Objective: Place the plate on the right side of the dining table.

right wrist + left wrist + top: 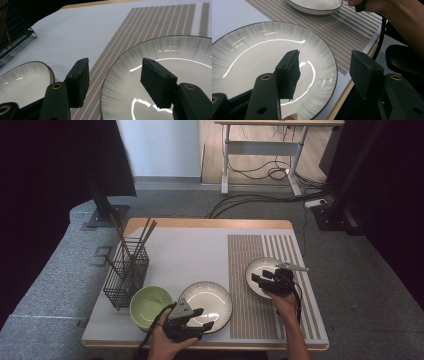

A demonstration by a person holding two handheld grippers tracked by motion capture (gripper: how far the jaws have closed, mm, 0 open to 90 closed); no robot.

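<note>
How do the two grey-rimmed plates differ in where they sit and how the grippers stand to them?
The left plate lies on the plain white part of the mat, beside the green bowl; the right plate lies on the striped brown part. The left gripper has its open jaws over the left plate's near rim; the right gripper hovers open over the right plate. Both are round, empty, with dark rims.

Black left gripper [200,319] with grey three-cornered plate; brass-ringed screw holes (both grippers), black cable

Glossy glazed ceramic plates [205,302]
</note>
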